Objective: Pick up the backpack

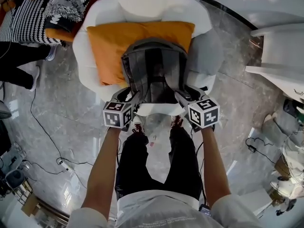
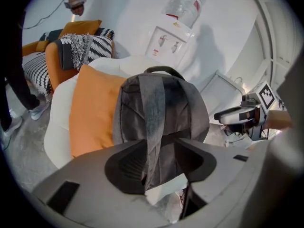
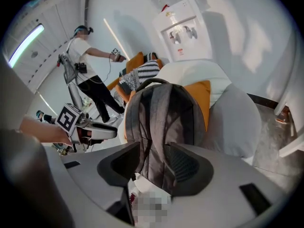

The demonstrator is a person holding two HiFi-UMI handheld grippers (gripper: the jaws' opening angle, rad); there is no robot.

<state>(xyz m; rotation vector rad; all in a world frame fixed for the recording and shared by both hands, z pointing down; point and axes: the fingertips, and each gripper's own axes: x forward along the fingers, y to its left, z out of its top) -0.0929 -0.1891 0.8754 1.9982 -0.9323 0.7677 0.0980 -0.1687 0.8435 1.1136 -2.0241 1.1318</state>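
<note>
Straddling backpack (image 1: 154, 70) straps on the armchair (image 1: 83, 46): my left gripper (image 2: 160, 161) and right gripper (image 3: 153, 164) jaws open, nothing clamped.

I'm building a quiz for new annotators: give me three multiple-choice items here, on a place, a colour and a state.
1. Where is the backpack? A on the floor; B on the white armchair; C on a table.
2. The cushion behind it is: A blue; B orange; C green.
3. The left gripper has its jaws: A shut, empty; B clamped on the cushion; C apart, a strap between them.
Answers: B, the armchair bears it; B, orange shows beside the backpack; C, the strap hangs between spread jaws.
</note>
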